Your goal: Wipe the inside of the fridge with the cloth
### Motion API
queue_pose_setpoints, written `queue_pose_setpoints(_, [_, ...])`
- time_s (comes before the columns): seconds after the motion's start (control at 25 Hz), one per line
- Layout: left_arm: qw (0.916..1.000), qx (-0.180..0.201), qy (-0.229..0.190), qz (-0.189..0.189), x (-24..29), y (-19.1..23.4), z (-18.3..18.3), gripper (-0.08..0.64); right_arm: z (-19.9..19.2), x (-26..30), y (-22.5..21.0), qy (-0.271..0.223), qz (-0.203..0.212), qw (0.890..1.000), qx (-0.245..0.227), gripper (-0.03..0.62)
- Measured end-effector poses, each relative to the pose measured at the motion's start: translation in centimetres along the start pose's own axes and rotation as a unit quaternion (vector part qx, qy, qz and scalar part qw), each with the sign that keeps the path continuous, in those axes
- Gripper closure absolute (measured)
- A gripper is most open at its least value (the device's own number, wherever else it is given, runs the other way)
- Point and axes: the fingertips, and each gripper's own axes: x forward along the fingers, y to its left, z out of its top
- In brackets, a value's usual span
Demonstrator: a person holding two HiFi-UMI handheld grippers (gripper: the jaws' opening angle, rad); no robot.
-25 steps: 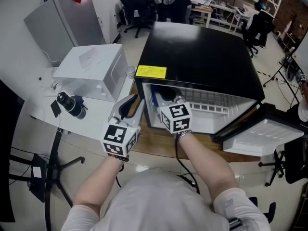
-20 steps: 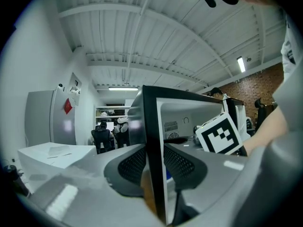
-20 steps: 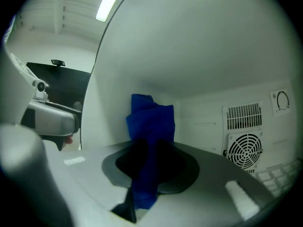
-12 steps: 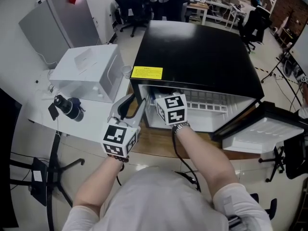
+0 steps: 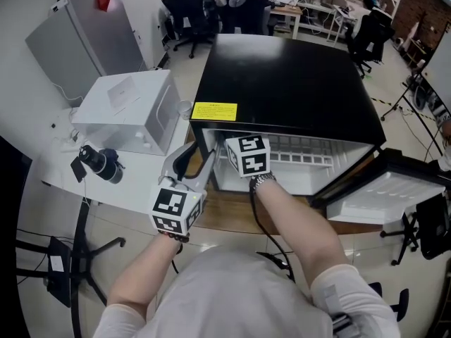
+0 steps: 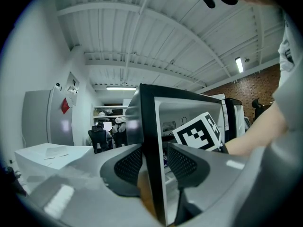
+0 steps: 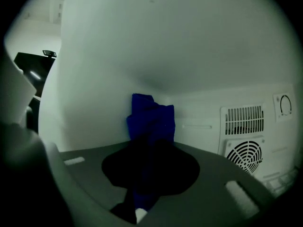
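Gripping the blue cloth (image 7: 151, 112), the right gripper (image 7: 150, 162) reaches inside the black fridge (image 5: 289, 83). Its jaws are clamped on the cloth, which stands upright by the left inner wall, near the far corner. The left gripper (image 6: 155, 151) sits at the fridge's near left edge. Its jaws have just been opening and stand apart, with that edge between them. The fridge rests on a wooden counter (image 5: 232, 213), with its door (image 5: 384, 189) swung open to the right.

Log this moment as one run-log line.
left gripper: jaws just opening, astride fridge front edge | right gripper: shut on blue cloth, inside fridge | door: open
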Motion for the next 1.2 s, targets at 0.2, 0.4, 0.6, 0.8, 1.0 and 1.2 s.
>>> queue_pose_setpoints(0.2, [1.0, 0.003, 0.0, -0.001, 0.0, 0.0, 0.1, 0.391, -0.1, 0.7, -0.6, 0.001, -0.016, 1.0, 0.006, 0.512])
queue_pose_setpoints(0.4, [1.0, 0.004, 0.003, -0.004, 0.1, -0.2, 0.1, 0.379, -0.2, 1.1, -1.1, 0.001, -0.03, 1.0, 0.004, 0.512])
queue_pose_setpoints(0.6, [0.9999, 0.006, 0.006, -0.007, 0.1, -0.3, 0.1, 0.37, -0.2, 1.6, -1.7, 0.004, -0.036, 0.999, 0.001, 0.512])
queue_pose_setpoints(0.8, [0.9998, 0.009, 0.012, -0.009, 0.0, -0.5, 0.1, 0.367, 0.0, 1.5, -2.4, 0.007, -0.049, 0.999, 0.002, 0.512])
queue_pose_setpoints(1.0, [0.9998, 0.01, 0.015, -0.004, 0.0, -0.4, 0.1, 0.367, 0.1, 1.3, -3.7, 0.011, -0.064, 0.998, 0.001, 0.512])
queue_pose_setpoints(1.2, [0.9999, 0.008, 0.014, 0.003, 0.0, -0.4, 0.1, 0.367, -0.1, 0.6, -5.3, 0.017, -0.08, 0.997, -0.002, 0.512])
